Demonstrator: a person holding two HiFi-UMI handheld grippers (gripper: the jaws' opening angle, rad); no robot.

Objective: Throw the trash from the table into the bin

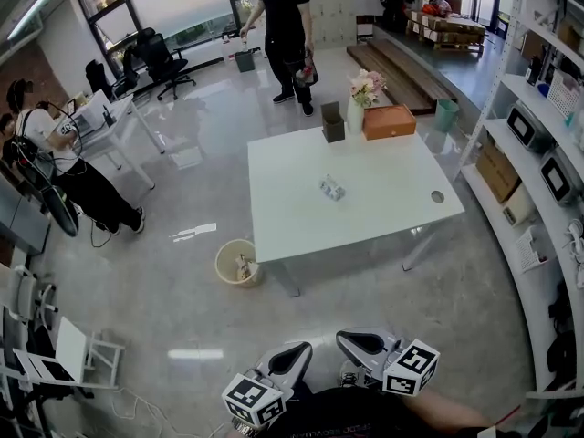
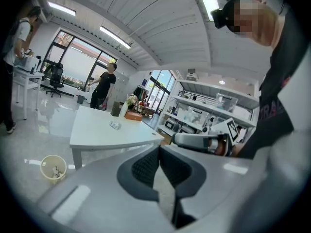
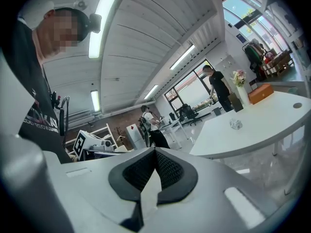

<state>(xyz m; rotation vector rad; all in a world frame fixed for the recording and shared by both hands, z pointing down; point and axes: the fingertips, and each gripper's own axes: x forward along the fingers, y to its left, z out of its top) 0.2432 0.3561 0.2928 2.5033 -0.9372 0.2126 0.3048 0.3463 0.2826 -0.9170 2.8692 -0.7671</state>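
Trash (image 1: 331,188), a small crumpled clear wrapper, lies near the middle of the white worktop (image 1: 397,203), well apart from the flower vase (image 1: 357,113), dark box (image 1: 333,122) and orange box (image 1: 389,121) along its far edge. I see the pale round bin (image 1: 237,263) on the floor just beside the worktop's near left corner. My left tongs (image 1: 292,356) and right tongs (image 1: 361,342) hang side by side well short of the worktop, both closed tight on nothing.

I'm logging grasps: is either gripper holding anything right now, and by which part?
Nothing is held. The left gripper and right gripper are both shut with nothing between them; the trash lies untouched on the table.
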